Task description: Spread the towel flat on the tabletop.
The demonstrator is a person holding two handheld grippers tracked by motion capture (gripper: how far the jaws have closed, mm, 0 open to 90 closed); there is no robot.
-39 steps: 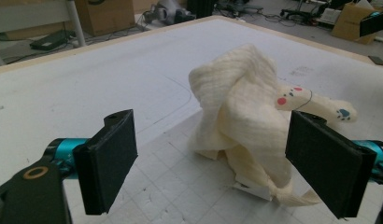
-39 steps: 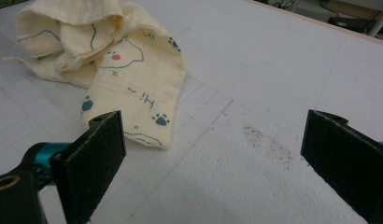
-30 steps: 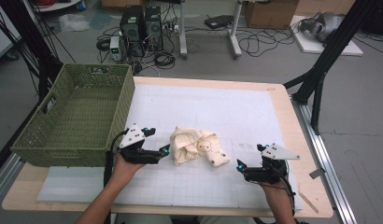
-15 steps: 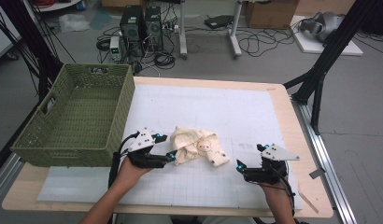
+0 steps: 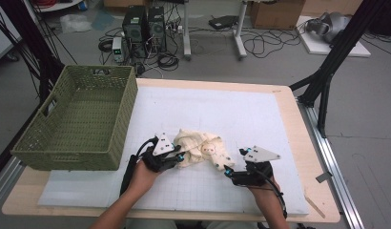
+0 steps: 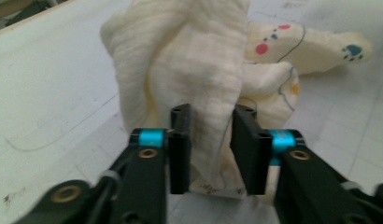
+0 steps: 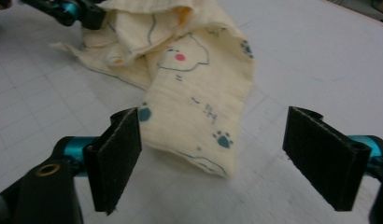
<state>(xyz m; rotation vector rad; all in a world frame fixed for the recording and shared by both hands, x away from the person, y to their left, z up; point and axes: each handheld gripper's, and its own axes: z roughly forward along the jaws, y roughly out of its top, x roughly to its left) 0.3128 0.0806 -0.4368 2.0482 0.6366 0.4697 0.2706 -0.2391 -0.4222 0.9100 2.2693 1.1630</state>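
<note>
Left claw (image 6: 210,149) has just been closing and now pinches a bunched fold of the cream cloth (image 5: 200,148), which lies crumpled mid-worktop (image 5: 260,114). Right claw (image 7: 213,158) has just started closing but still gapes wide, nothing touching the pads. The cloth's loose paw-print end (image 7: 199,130) points straight into that gap, so I'd say the right one only needs to go forward.

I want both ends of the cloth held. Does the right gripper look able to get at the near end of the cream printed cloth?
Probably yes: the right tongs stand open, the cream printed cloth's end lies between them, untouched.
</note>
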